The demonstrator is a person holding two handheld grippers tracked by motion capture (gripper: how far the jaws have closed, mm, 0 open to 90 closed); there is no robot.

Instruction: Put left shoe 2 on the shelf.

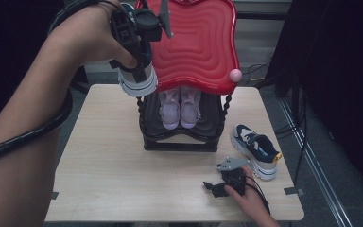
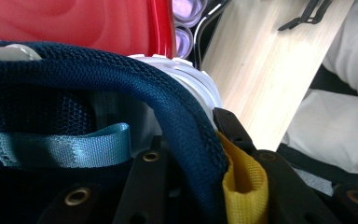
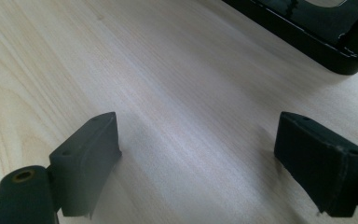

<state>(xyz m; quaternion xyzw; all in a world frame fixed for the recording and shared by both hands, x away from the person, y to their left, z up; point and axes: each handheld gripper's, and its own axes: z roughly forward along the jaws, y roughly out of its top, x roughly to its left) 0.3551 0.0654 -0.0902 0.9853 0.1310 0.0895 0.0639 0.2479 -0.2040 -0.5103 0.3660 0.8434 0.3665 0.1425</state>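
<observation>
- Wooden table bearing a two-tier shoe rack: red wavy top shelf bare, black lower shelf holding a pair of pink shoes.
- Left gripper held high at the top shelf's left edge, jaws clamped on the heel collar of a navy-and-white sneaker; in the left gripper view, navy mesh collar and yellow heel tab pinched between the black jaws.
- Judged step: carrying this sneaker onto the red shelf, not yet set down.
- Next move likely: shift over the shelf, lower sole-first, release.
- Matching sneaker lying on the table right of the rack.
- Right gripper resting low on the table near it, jaws wide apart, nothing between.
</observation>
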